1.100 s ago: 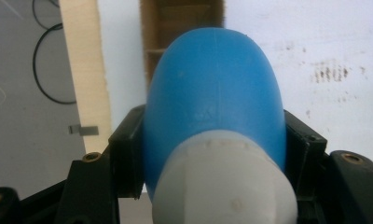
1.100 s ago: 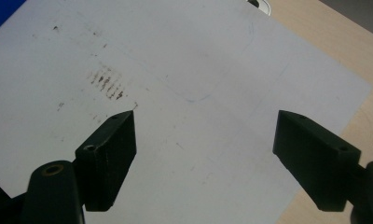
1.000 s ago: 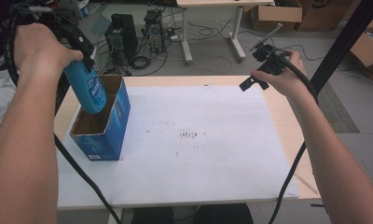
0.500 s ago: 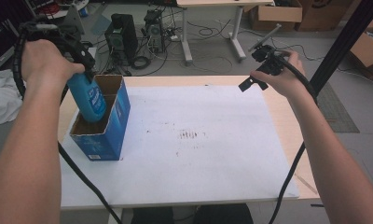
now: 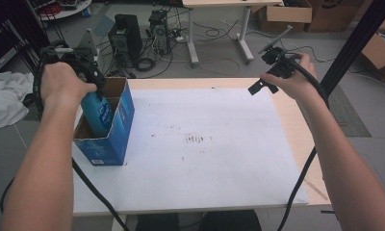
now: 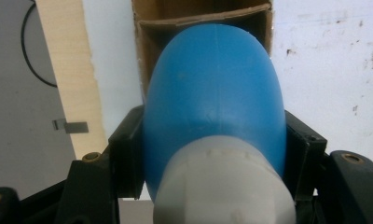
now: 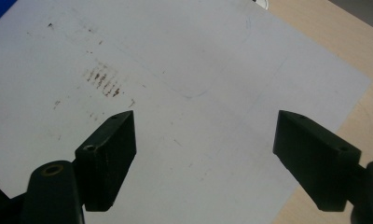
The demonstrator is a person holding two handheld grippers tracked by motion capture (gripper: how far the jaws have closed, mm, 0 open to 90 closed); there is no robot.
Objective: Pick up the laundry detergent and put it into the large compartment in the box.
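A blue bottle [image 5: 98,111] with a white cap [image 6: 224,186] hangs partly inside an open blue cardboard box [image 5: 114,139] at the table's left edge. My left gripper [image 5: 92,79] is shut on the bottle near its top, and both jaws press its sides in the left gripper view, where the blue bottle [image 6: 215,93] hangs over the box's brown inside [image 6: 152,32]. My right gripper [image 5: 263,84] hovers open above the far right of the white sheet [image 5: 205,144]. Its jaws stand wide apart with nothing between them, over the stained sheet [image 7: 175,93].
The white sheet covers most of the wooden table [image 5: 296,125], with brown smudges [image 5: 195,139] near its middle. Behind the table stand computer towers [image 5: 125,41] and cables on the floor. Cardboard boxes [image 5: 287,17] sit at the back right. A black post [image 5: 354,43] rises at the right.
My left hand has come down with the blue bottle, which now sits lower, partly inside the blue box. The right hand has stayed where it was.
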